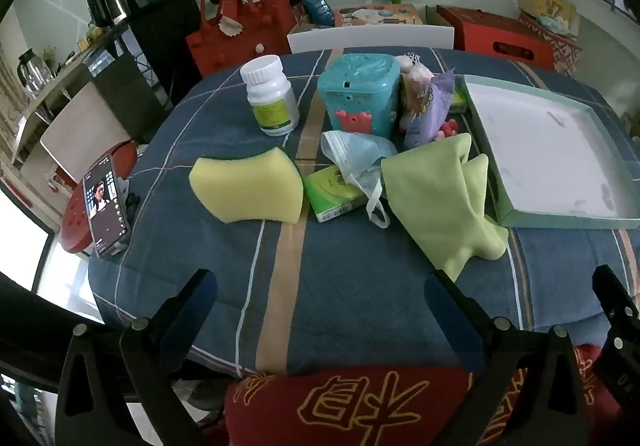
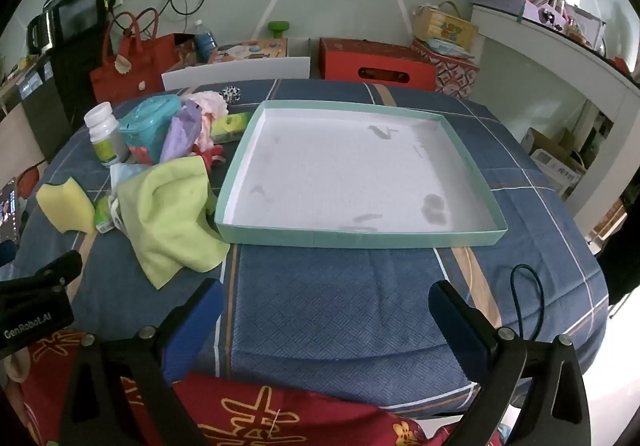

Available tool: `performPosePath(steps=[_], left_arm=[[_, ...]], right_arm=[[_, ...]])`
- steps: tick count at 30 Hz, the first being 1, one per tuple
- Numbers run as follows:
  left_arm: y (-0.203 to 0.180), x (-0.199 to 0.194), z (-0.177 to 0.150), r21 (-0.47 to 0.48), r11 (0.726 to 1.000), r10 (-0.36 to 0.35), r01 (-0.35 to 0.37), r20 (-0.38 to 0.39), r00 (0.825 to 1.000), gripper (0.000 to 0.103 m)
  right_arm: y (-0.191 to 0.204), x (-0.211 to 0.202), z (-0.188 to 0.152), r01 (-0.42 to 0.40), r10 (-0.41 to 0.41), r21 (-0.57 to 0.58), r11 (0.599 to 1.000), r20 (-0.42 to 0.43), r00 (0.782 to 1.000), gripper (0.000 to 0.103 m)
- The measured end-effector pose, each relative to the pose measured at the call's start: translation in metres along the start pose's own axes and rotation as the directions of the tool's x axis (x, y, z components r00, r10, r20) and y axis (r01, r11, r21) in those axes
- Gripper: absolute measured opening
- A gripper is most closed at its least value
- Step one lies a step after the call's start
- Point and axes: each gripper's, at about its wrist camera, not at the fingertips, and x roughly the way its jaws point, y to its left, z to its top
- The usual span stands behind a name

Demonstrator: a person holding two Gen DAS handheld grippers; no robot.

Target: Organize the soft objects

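Note:
A yellow sponge (image 1: 248, 188) (image 2: 64, 208), a light green cloth (image 1: 444, 202) (image 2: 172, 212) and a blue face mask (image 1: 356, 158) lie on the blue checked tablecloth. To their right stands a shallow green tray (image 1: 568, 222) (image 2: 360, 236) with a bare white floor. My left gripper (image 1: 320, 286) hangs open above the table's near edge, short of the sponge and cloth, with nothing between its fingers. Over the cloth in front of the tray, my right gripper (image 2: 326, 298) is open too and holds nothing.
A white pill bottle (image 1: 270, 96), a teal lidded box (image 1: 362, 94), a purple packet (image 1: 428, 110), a green carton (image 1: 332, 194) and pink soft items crowd the back left. A phone (image 1: 105, 202) leans at the left edge. A red patterned cushion (image 1: 348, 406) lies below the grippers.

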Motion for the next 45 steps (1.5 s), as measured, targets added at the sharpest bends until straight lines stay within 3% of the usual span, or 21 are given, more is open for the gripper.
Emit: performPosePath(steps=[15,19,21,45], left_arm=[[0.0018,0.0002,-0.0034,0.003,1.000,-0.012,0.012,-0.007,1.000,0.103],[-0.0033,0.0053,-0.0011,0.022,0.999,0.027,-0.027,-0.026,0.999,0.103],[-0.0040,0.0017,-0.0025,0.023,0.999,0.036,-0.036,0.004,0.999,0.103],[-0.0028,-0.0006,-0.0026,0.019,1.000,0.020,-0.020,0.005,1.000,0.103]], right_arm=[[0.0037,0.0041,0.0001,0.014,-0.015,-0.012,1.000,-0.014,1.000,0.103],[0.0028,-0.0009,-0.0010,0.000,0.000,-0.007,1.000,0.007,1.000,0.103],[0.0027,-0.0012,-0.0015,-0.002,0.002,-0.011,1.000,0.003,1.000,0.103],[0.0060,-0.0012,-0.0017,0.015,-0.015,-0.030,0.999,0.007,1.000,0.103]])
